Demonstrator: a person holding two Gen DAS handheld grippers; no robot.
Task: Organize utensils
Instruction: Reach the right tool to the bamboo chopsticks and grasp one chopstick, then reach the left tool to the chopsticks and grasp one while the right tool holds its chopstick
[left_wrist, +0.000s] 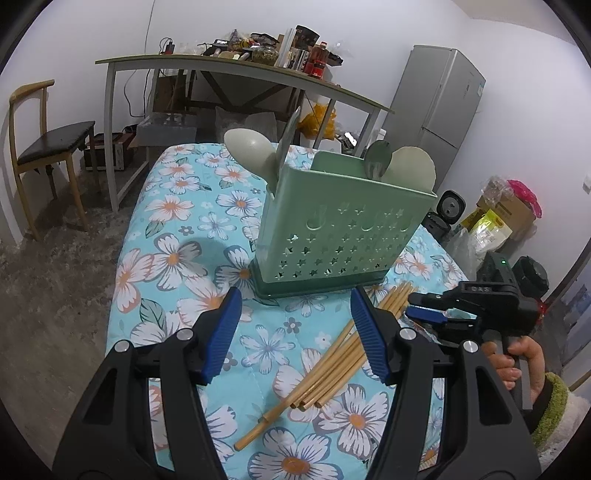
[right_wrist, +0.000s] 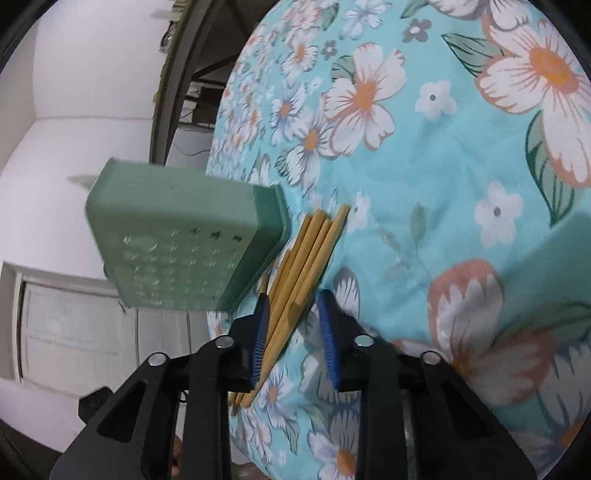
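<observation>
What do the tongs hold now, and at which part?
Nothing yet. The left tongs are empty; the right tongs straddle the chopsticks near the end by the holder, one pad clear of them.

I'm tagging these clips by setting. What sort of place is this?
Most likely a room in a home, used for eating and storage: a fridge in the corner, a wooden chair by the wall, and a cluttered table holding bottles and food packets.
</observation>
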